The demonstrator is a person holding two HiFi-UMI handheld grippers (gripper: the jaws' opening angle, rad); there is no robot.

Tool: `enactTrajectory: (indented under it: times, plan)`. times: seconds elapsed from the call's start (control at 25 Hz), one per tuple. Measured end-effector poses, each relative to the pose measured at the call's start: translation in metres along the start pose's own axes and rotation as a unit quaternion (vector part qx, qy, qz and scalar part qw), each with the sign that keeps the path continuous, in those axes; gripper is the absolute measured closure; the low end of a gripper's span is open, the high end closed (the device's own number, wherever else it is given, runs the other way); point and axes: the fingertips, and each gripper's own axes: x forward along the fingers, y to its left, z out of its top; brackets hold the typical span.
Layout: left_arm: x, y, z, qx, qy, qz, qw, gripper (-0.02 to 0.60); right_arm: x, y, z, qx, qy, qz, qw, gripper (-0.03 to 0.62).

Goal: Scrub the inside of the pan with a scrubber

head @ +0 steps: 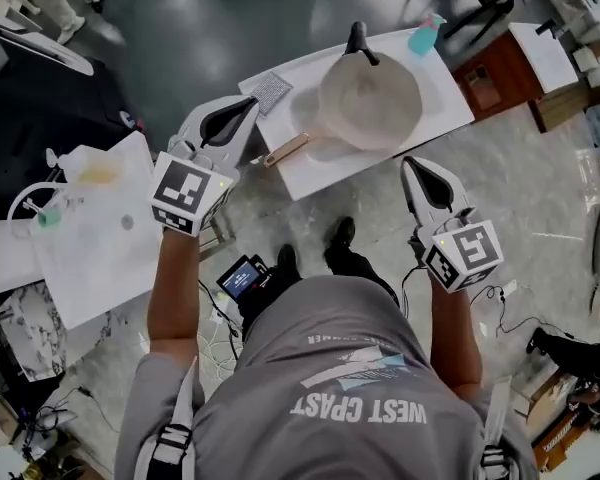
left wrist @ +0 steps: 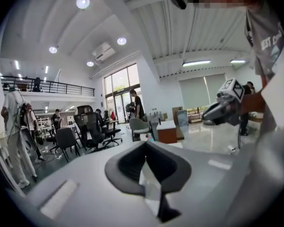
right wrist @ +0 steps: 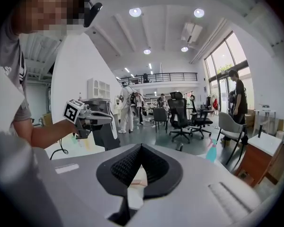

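Observation:
A pale round pan (head: 371, 99) with a wooden handle (head: 285, 151) lies on a white table (head: 450, 103) ahead of me. A grey square scrubber (head: 271, 92) rests on the table to the pan's left. My left gripper (head: 251, 104) is held up in the air left of the pan handle, jaws shut and empty (left wrist: 144, 146). My right gripper (head: 413, 164) hovers off the table's near edge, right of the pan, also shut with nothing in it (right wrist: 141, 148). Both point out across the room, and each shows in the other's view: right gripper (left wrist: 222, 109), left gripper (right wrist: 92, 117).
A teal spray bottle (head: 425, 36) and a black object (head: 358, 40) stand at the table's far edge. Another white table (head: 100, 238) with small items sits to my left, a brown cabinet (head: 490, 80) to the right. Office chairs (right wrist: 180, 112) and people fill the room beyond.

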Motion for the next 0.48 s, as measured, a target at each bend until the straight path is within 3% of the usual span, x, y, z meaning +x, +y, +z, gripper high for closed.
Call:
enactTrajectory:
  times: [0.24, 0.48]
  plan:
    - [-0.073, -0.033, 0.055, -0.007, -0.081, 0.001, 0.9967, 0.580, -0.033, 0.038, 0.056, -0.041, -0.067, 0.005, 0.997, 0.594]
    - [-0.115, -0.071, 0.062, -0.023, -0.102, -0.014, 0.9944, 0.580, -0.071, 0.068, 0.074, -0.055, -0.099, -0.006, 0.994, 0.594]
